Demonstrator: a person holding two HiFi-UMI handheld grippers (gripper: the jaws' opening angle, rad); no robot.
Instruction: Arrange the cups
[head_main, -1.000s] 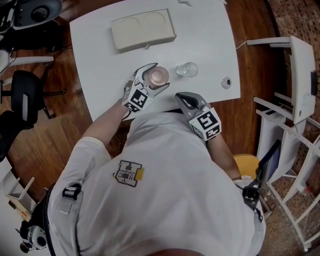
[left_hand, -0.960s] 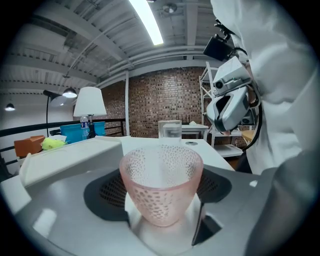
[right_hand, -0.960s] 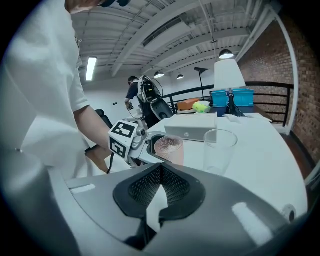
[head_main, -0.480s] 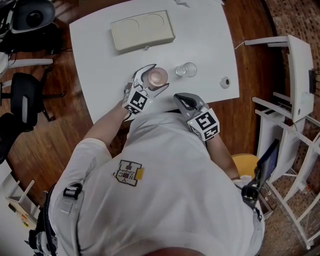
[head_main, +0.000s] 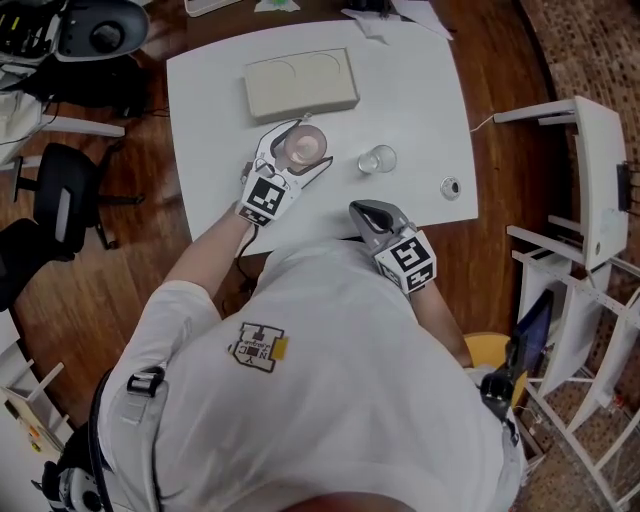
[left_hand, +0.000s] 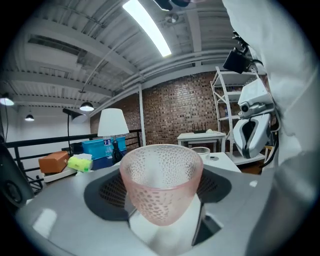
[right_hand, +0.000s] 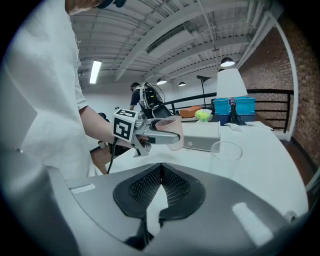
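Observation:
A pink dimpled cup (head_main: 304, 146) sits upright between the jaws of my left gripper (head_main: 296, 150), which is shut on it and holds it above the white table (head_main: 420, 90). The same pink cup (left_hand: 161, 186) fills the left gripper view, and the right gripper view shows the pink cup (right_hand: 170, 131) lifted off the tabletop. A clear glass cup (head_main: 376, 159) stands on the table to its right; the clear glass cup (right_hand: 225, 156) is ahead of my right gripper (head_main: 366, 213). That gripper is shut and empty near the table's front edge.
A beige tray (head_main: 301, 83) with two round hollows lies at the back of the table, just beyond the pink cup. A small round metal piece (head_main: 451, 186) rests near the right edge. Papers lie at the far edge; a white rack (head_main: 590, 170) stands to the right.
My left gripper has lifted the pink cup off the table and carried it towards the beige tray. The right gripper and the clear cup have stayed put.

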